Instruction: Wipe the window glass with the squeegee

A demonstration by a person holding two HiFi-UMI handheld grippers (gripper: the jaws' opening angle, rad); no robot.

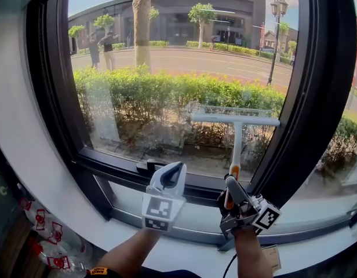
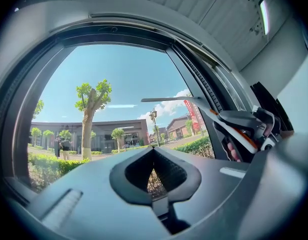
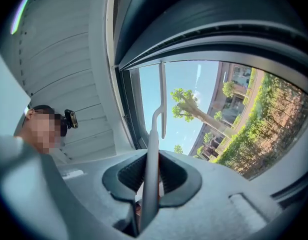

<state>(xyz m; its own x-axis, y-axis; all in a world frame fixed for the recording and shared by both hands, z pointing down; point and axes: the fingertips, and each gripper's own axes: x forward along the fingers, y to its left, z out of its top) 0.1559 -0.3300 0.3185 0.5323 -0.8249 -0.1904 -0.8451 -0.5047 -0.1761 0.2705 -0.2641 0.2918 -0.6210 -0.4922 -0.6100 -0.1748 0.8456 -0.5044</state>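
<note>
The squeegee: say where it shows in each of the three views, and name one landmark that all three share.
Head view: squeegee right of centre, blade level across the window glass, handle running down into the right gripper.
Left gripper view: squeegee right of centre, its blade a thin line against the sky.
Right gripper view: squeegee at centre, handle rising from between the jaws, blade upright.
Shared landmark: the pale-trunked tree outside.
</note>
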